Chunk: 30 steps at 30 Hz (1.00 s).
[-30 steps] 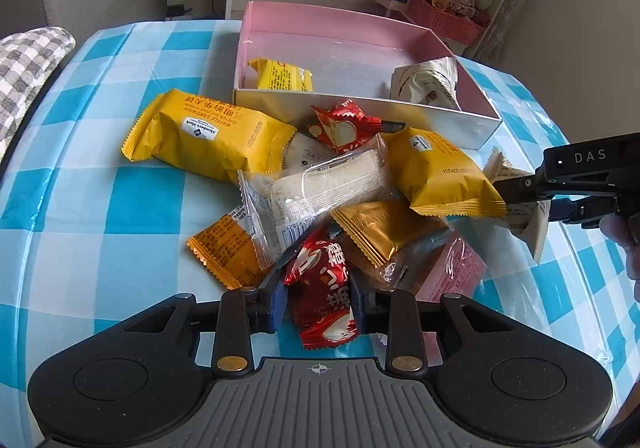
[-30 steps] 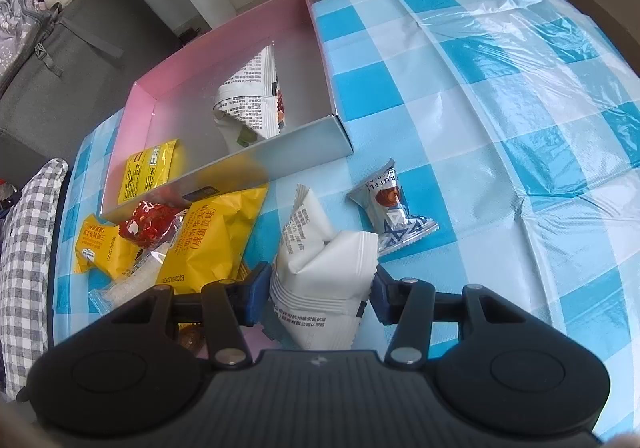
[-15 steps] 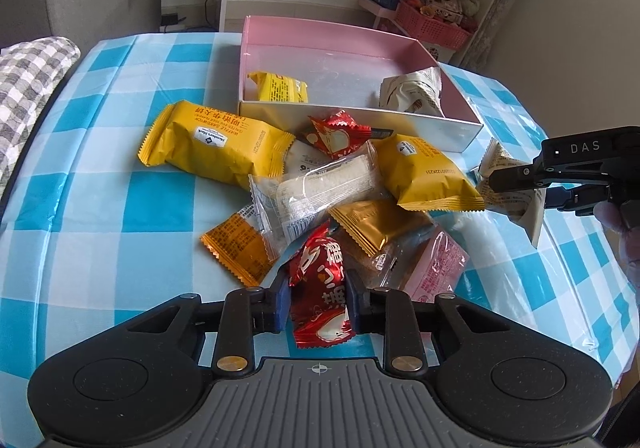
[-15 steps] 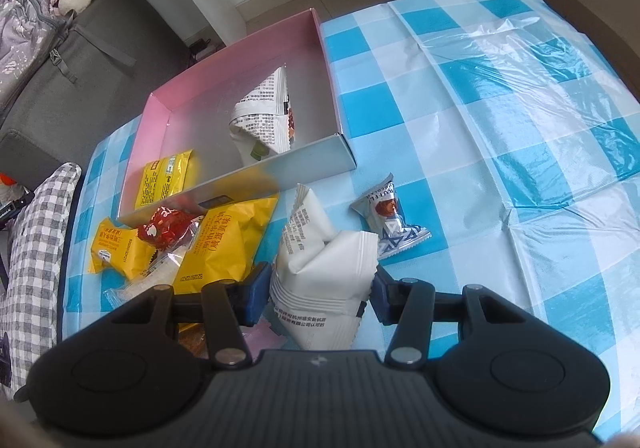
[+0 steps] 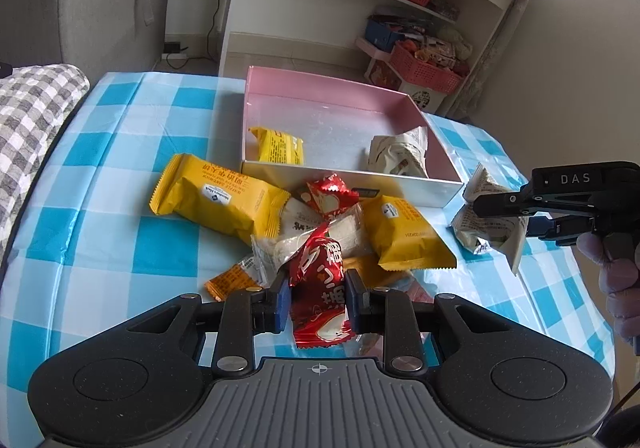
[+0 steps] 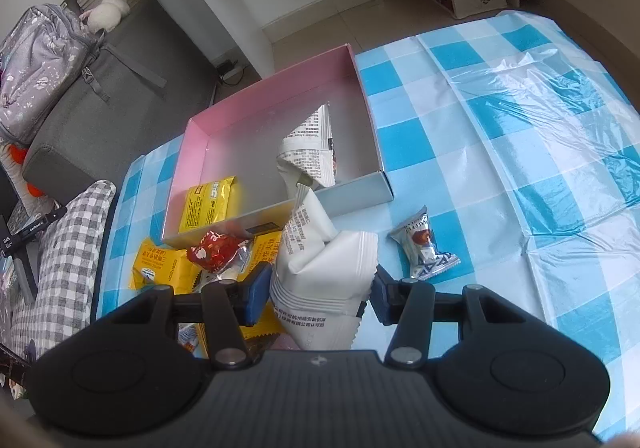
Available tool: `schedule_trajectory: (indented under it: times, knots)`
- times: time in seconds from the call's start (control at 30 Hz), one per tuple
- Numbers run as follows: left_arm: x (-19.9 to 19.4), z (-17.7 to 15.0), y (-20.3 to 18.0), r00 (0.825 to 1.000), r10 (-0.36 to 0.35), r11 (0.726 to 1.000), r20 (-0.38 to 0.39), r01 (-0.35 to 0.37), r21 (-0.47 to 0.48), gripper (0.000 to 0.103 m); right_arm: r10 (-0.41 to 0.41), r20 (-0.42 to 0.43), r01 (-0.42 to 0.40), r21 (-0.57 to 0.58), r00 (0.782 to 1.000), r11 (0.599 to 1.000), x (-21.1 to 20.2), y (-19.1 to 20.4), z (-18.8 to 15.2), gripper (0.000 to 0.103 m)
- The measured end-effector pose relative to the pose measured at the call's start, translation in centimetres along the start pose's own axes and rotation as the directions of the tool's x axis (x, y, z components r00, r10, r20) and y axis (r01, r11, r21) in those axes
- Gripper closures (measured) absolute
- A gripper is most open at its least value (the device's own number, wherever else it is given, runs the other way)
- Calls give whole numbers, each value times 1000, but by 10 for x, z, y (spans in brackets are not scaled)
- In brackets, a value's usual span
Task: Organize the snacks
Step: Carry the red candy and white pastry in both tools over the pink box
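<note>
My left gripper (image 5: 316, 298) is shut on a red snack packet (image 5: 318, 288) and holds it above the snack pile. My right gripper (image 6: 318, 292) is shut on a white snack bag (image 6: 320, 280), lifted beside the box; it also shows in the left wrist view (image 5: 484, 219). The pink box (image 5: 340, 173) holds a yellow packet (image 5: 278, 145) and a white printed bag (image 5: 400, 151). The same box (image 6: 280, 87) shows ahead in the right wrist view.
Loose snacks lie in front of the box: a long yellow packet (image 5: 216, 199), another yellow packet (image 5: 404, 236), a small red one (image 5: 328, 193), an orange one (image 5: 234, 282). A small silver candy (image 6: 424, 244) lies on the checked tablecloth (image 6: 520, 167). Shelves and a sofa stand behind.
Both grippers have risen with their packets: the red packet is off the pile, and the white bag is higher and nearer the box corner.
</note>
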<state>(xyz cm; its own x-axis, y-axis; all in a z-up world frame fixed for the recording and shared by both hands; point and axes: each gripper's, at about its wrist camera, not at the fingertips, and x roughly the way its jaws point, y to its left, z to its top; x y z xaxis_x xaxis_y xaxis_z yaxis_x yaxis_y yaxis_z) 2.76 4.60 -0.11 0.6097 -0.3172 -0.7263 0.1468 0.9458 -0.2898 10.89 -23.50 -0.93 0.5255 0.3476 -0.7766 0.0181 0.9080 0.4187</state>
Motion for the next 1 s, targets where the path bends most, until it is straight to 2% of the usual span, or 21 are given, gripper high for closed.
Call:
schedule_trajectory:
  times: [0.3, 0.5, 0.7, 1.0]
  knots:
    - [3, 24, 1, 999, -23, 998, 37, 25, -53, 78, -10, 31, 10, -27, 999, 1000, 8, 20, 18, 56]
    - [18, 64, -2, 998, -33, 999, 58, 35, -37, 78, -11, 65, 16, -74, 998, 997, 20, 34, 47, 56]
    - [51, 102, 2, 995, -55, 997, 79, 59, -45, 78, 16, 129, 3, -145, 992, 989, 41, 43, 76, 56]
    - [127, 116, 11, 993, -76, 992, 90, 85, -96, 78, 41, 142, -22, -132, 989, 991, 80, 19, 100, 56]
